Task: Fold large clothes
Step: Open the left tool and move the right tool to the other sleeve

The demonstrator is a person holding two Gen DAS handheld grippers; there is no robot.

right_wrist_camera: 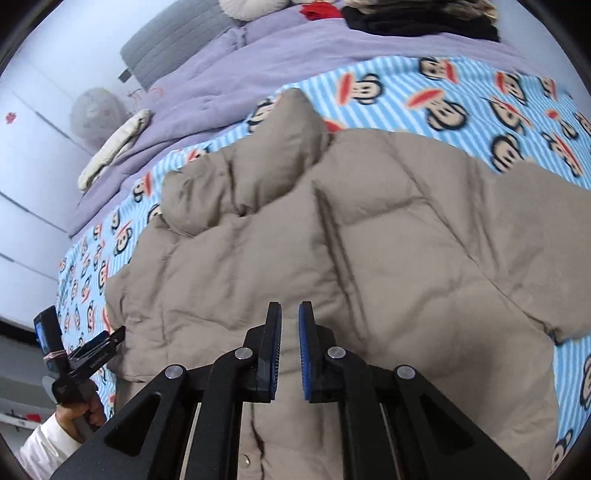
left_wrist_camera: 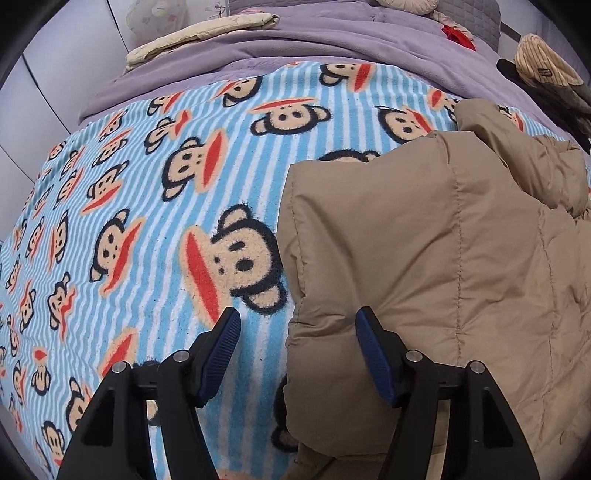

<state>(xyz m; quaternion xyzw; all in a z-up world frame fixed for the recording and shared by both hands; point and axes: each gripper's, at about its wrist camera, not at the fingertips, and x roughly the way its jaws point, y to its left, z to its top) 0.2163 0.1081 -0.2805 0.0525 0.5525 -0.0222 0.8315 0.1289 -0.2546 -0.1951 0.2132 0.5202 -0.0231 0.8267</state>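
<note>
A tan quilted puffer jacket [right_wrist_camera: 332, 236] lies spread on a blue striped monkey-print blanket [left_wrist_camera: 129, 221]. In the left wrist view the jacket [left_wrist_camera: 443, 258] fills the right half, its left edge running down between my fingers. My left gripper [left_wrist_camera: 295, 332] is open, hovering over that edge; nothing is held. It also shows in the right wrist view [right_wrist_camera: 96, 343] at the jacket's lower left. My right gripper [right_wrist_camera: 290, 317] hovers over the jacket's middle, jaws nearly closed with a narrow gap, holding nothing.
A purple duvet [left_wrist_camera: 295, 40] covers the bed's far end, with a folded cream cloth [left_wrist_camera: 199, 33] on it. Dark and striped clothes [left_wrist_camera: 546, 74] are piled at the far right. White wardrobe doors [right_wrist_camera: 29, 155] stand to the left.
</note>
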